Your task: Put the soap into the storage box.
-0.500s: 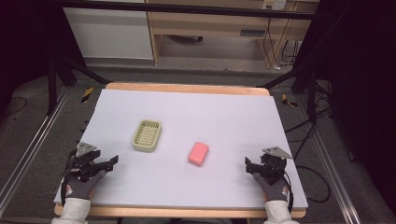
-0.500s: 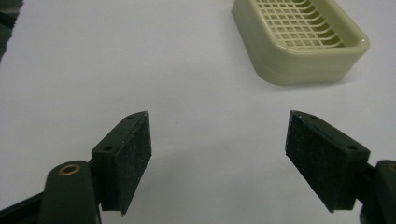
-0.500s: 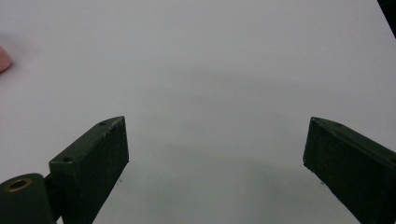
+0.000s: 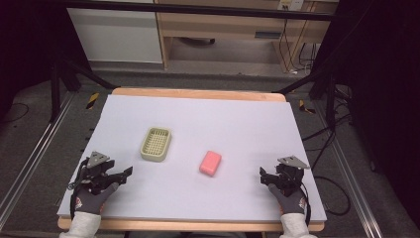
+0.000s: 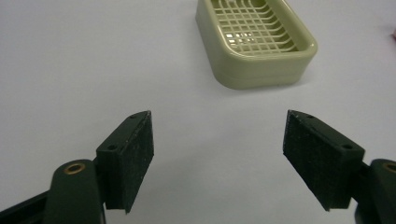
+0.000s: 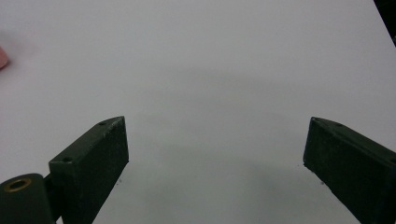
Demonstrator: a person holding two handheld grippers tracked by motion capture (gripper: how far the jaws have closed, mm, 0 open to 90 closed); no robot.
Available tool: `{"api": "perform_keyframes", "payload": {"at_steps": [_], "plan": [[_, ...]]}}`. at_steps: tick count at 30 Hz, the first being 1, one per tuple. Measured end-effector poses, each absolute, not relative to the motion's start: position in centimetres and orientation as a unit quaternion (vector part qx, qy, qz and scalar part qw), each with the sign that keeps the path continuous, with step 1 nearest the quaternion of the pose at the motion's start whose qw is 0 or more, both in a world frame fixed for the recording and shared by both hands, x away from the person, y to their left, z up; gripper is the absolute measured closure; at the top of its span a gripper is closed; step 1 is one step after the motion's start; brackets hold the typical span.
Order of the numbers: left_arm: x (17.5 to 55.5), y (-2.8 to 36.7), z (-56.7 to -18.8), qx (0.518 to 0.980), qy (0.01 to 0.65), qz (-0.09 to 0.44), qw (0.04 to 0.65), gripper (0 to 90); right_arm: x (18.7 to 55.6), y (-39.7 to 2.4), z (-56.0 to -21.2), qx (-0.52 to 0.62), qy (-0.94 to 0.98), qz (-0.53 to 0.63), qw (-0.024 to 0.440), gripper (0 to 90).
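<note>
The left claw rests low on the counter with its jaws standing well apart and nothing between them. The right claw is likewise wide open and empty, bare counter showing between its jaws.

One soap dish sits just ahead of the left claw and a little to its right; in the left gripper view the dish lies beyond the jaw tips, clear of both pads. One pink soap lies between the two claws, ahead of the right claw and off to its left, apart from the dish; its edge shows at the left rim of the right gripper view.

Count: one dish, one soap, two claws, one counter.

The work looks set to be putting the soap in the dish, and it has not begun. Risks, as I judge them: the soap is likely smooth and rounded, so a pinch off its middle could squirt it out across the counter. The dish looks light; a claw brushing its rim would probably slide or tip it. Dropping the soap from height could bounce it off the grid.
</note>
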State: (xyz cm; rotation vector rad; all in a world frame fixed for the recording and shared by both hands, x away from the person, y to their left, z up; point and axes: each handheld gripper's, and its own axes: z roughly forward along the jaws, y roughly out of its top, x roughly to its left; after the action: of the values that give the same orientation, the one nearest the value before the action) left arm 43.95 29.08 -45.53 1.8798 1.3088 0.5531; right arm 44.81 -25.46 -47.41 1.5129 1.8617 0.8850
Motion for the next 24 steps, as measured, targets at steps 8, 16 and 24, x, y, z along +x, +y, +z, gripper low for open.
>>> {"api": "perform_keyframes", "payload": {"at_steps": [8,16,24], "plan": [[43.6,27.8,-45.2,0.745,0.499,0.213,0.388,24.5,44.7,-25.4,-47.4,0.569,0.695,0.330,0.288,7.0],[43.5,26.7,-45.2,0.754,0.488,0.209,0.387,24.4,44.7,-25.4,-47.4,0.570,0.695,0.330,0.289,7.0],[43.4,25.8,-45.0,0.760,0.480,0.209,0.386,24.2,44.7,-25.3,-47.4,0.568,0.697,0.328,0.291,7.0]]}}
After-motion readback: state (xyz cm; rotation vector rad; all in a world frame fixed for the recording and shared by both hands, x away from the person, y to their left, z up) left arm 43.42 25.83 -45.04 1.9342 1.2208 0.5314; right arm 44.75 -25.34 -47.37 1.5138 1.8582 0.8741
